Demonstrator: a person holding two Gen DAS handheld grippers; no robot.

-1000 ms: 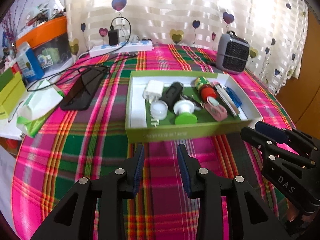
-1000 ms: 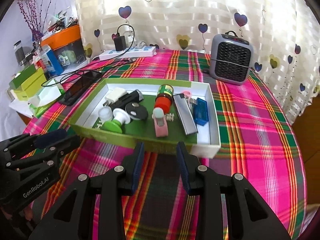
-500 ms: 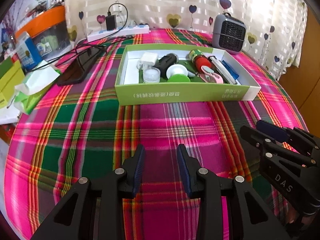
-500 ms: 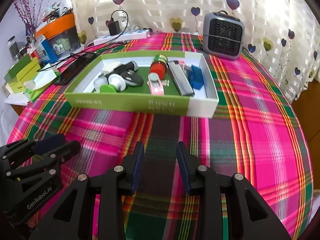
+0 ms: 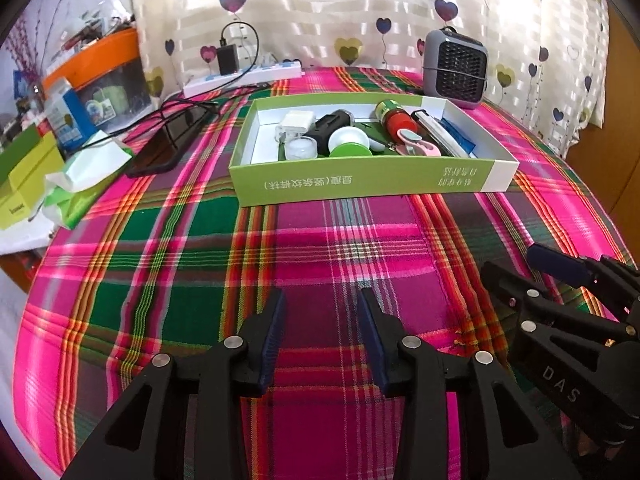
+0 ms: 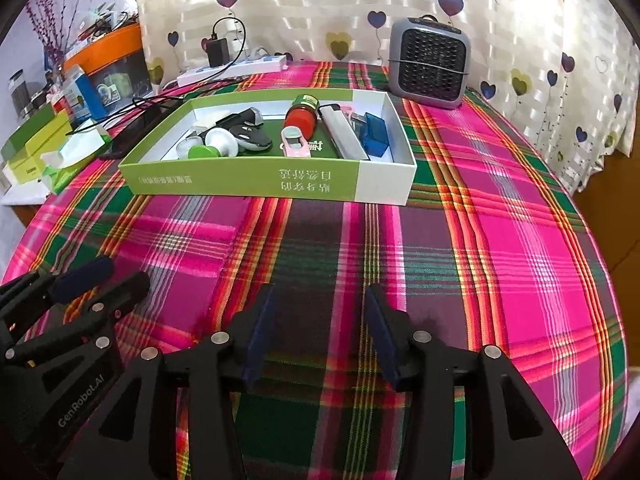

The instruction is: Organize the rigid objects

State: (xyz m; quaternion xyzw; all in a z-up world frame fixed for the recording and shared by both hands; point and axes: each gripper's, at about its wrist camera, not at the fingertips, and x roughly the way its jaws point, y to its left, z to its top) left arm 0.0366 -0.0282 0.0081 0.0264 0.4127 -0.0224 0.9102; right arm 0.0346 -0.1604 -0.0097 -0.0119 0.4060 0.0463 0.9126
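A green and white box [image 5: 360, 182] [image 6: 248, 184] stands mid-table on the plaid cloth. It holds several small objects: a white charger [image 5: 297, 121], a black device [image 5: 334, 122] [image 6: 250, 128], a red jar [image 5: 394, 117] [image 6: 301, 116], a pink clip [image 5: 416, 145] [image 6: 294, 142], a white and green knob [image 5: 349, 144] [image 6: 214, 145], a silver bar [image 6: 344, 136] and a blue case [image 6: 376, 135]. My left gripper [image 5: 322, 300] is open and empty, well short of the box. My right gripper [image 6: 320, 296] is open and empty beside it, and shows in the left wrist view [image 5: 532, 260].
A grey fan heater [image 5: 454, 66] [image 6: 428, 66] stands behind the box at the right. A black phone [image 5: 168, 144], cables and a white power strip [image 5: 244, 78] lie at the back left. Tissue packs [image 5: 80, 176], green boxes [image 5: 24, 176] and an orange bin [image 5: 100, 60] crowd the left edge.
Both grippers have pulled back from the box toward the near edge of the table, so the box looks farther away. Both stay open and empty.
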